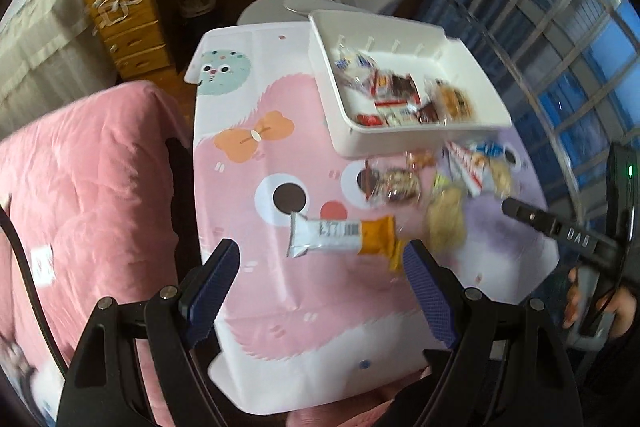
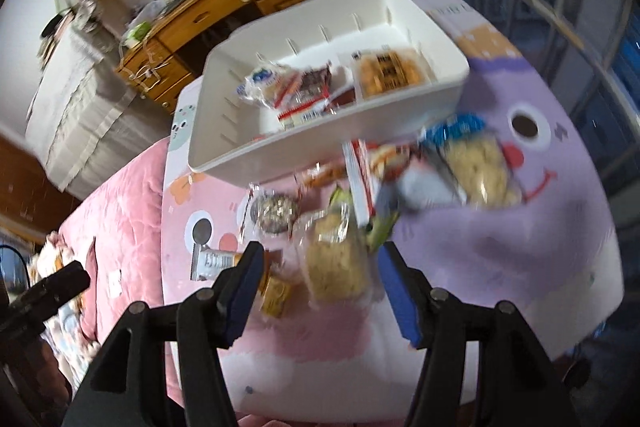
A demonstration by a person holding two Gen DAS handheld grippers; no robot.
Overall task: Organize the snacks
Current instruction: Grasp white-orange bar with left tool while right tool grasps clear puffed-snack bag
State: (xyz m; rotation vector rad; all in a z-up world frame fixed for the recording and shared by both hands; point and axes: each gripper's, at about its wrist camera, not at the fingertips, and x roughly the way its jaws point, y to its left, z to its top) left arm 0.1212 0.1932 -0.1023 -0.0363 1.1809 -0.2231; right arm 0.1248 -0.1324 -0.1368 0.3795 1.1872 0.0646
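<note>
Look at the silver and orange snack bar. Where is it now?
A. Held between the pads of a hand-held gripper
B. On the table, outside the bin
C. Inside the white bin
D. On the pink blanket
B: the snack bar lies flat on the cartoon table cover, in front of the white bin, and no pads touch it.

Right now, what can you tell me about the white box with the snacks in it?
The white box is a shallow, open, rectangular bin of smooth plastic with rounded corners and small slots along its inner walls. It rests on the cartoon-face table cover, at the far side. Several wrapped snacks lie inside, filling only part of it. More packets lie loose on the cover just in front of it. Neither gripper touches it.
</note>
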